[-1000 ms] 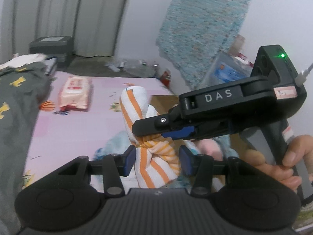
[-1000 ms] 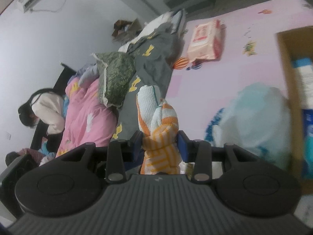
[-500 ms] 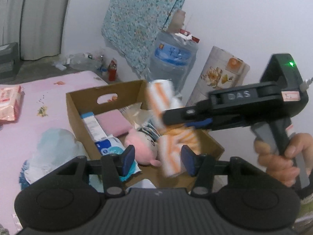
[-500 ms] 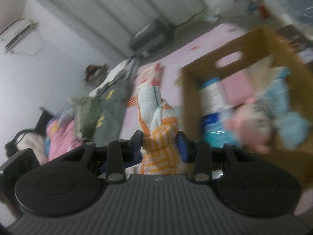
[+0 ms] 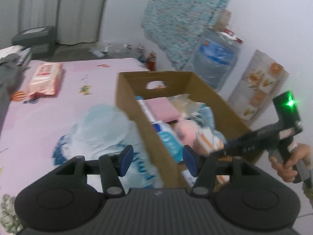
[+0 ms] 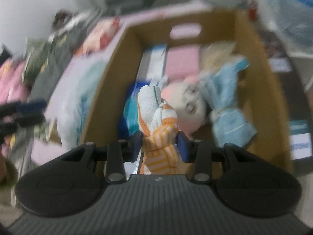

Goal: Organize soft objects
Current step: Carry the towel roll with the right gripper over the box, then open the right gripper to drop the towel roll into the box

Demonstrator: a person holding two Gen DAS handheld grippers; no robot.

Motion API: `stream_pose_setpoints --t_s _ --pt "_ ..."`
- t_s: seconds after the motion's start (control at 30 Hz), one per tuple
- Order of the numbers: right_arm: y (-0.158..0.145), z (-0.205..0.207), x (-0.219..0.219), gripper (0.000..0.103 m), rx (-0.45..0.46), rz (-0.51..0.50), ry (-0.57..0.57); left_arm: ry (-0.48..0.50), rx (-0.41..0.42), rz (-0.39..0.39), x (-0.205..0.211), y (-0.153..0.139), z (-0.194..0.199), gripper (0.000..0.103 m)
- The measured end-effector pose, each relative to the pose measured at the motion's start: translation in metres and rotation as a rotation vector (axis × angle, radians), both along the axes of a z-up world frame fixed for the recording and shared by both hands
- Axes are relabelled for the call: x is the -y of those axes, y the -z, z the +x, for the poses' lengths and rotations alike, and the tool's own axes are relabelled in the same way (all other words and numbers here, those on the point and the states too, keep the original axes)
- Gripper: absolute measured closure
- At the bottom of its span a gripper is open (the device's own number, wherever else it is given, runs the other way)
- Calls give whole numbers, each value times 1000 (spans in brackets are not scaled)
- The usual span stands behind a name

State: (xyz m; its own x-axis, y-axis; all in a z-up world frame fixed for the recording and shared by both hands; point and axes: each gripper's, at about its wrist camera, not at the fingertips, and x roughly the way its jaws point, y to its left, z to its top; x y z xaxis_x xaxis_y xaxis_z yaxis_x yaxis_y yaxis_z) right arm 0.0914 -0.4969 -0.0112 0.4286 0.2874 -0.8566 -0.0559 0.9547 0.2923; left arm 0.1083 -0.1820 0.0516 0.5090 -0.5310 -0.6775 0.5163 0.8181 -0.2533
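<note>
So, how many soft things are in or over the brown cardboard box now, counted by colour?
Orange-and-white striped knotted towel, held in the right tongs: 1
Light blue knotted towel: 1
Pink plush toy: 1
Pink folded cloth: 1
Total: 4, brown cardboard box not counted.

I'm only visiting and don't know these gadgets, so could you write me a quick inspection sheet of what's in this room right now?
Surface: pink bed sheet with small cartoon prints.
Job's things: orange-striped towel knotted; cardboard box holding a pink plush toy, a blue towel and a pink pack.
Clutter: wipes packet and pale blue bundle on the sheet.
Grippers: right gripper clamped on the towel over the box; left gripper open, nothing gripped, its jaws have just been opening.
Cables: nothing seen.
Surroundings: water jug, curtains, patterned cloth on the wall.
</note>
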Motion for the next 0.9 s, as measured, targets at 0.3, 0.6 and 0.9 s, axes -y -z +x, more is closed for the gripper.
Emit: stream_pose_setpoints --t_s 0.3,0.6,0.9 --pt "39 21 -18 56 -128 -34 -46 -99 4 11 -44 8 4 41" --pt "-23 3 -12 39 58 93 63 -210 9 16 -102 10 -12 41" --pt "-74 5 -82 32 230 359 -51 -434 60 59 -186 -6 -38 37"
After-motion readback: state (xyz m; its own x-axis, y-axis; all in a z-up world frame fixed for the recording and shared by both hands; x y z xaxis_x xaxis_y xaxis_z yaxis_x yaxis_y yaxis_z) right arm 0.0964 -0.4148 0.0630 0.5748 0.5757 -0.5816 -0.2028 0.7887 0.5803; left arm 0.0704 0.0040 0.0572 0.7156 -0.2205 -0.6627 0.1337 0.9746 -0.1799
